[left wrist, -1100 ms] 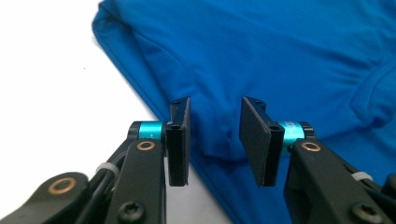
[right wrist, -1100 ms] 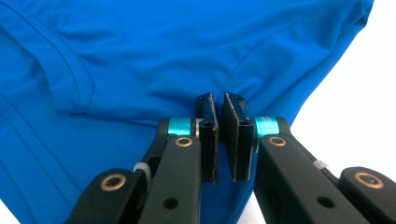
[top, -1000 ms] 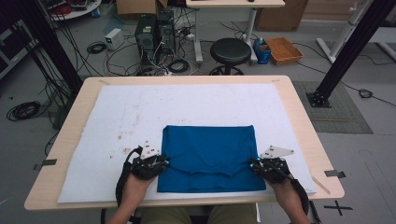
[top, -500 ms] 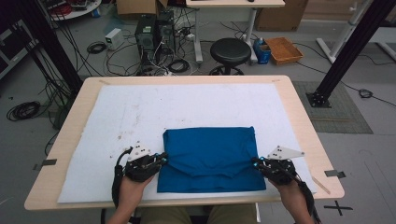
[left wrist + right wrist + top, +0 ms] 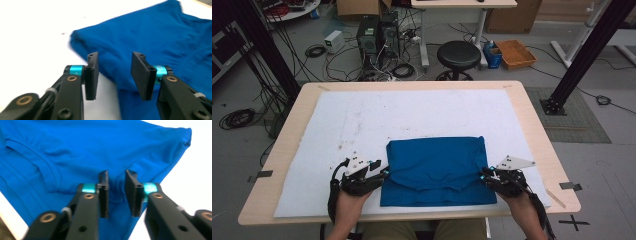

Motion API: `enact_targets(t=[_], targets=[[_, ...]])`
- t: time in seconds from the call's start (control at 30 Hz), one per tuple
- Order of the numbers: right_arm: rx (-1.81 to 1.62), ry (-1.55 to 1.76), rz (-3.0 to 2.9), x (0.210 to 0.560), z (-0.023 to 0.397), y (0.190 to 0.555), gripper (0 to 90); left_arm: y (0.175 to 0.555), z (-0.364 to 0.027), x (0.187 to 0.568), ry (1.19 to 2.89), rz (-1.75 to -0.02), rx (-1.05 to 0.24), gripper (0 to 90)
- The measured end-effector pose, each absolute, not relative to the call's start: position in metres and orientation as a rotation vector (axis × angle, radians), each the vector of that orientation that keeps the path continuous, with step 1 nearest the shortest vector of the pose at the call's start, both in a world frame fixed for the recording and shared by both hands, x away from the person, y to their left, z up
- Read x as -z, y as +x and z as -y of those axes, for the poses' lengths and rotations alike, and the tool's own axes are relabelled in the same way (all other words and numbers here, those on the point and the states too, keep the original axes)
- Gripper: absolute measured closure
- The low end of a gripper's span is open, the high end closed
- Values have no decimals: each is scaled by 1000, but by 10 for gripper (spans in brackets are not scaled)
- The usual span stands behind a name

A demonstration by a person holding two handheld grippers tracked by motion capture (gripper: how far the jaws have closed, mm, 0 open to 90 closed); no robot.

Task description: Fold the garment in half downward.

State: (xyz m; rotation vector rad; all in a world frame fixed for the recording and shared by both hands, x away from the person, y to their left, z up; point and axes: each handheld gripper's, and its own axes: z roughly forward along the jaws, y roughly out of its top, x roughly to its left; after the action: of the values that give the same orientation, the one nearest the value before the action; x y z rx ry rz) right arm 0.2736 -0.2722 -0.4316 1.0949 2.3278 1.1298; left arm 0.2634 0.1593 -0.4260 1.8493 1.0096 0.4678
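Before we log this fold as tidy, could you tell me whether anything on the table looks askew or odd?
Mostly tidy. The folded blue shirt lies flat on the white mat, but its upper folded layer ends unevenly, short of the near edge. The mat carries small dark specks left of the shirt.

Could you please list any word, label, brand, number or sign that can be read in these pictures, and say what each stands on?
None can be read.
Blue shirt: plain, no print or tag showing.
White mat: dark specks, no writing.
Blue container on the floor by the stool: anything on it is too small to read.
Black X taped on the floor: a mark, not text.
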Motion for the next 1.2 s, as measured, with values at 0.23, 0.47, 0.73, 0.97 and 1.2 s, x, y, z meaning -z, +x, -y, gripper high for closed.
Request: enact_targets(t=[0.23,0.47,0.73,0.97,1.2], targets=[[-1043,1056,-2386,439,265,274,840,266,-146,440,1950,-1027,-486,742],[-1047,1018,-2388,437,264,273,863,264,-143,436,1936,-961,-563,837],[-1043,1026,-2388,438,264,274,863,268,-149,439,1907,-1034,-529,648],[-1044,1038,-2391,438,263,275,861,265,-141,439,1961,-965,-576,824],[-1045,1033,-2394,439,263,275,861,265,-143,434,1928,-934,-592,756]])
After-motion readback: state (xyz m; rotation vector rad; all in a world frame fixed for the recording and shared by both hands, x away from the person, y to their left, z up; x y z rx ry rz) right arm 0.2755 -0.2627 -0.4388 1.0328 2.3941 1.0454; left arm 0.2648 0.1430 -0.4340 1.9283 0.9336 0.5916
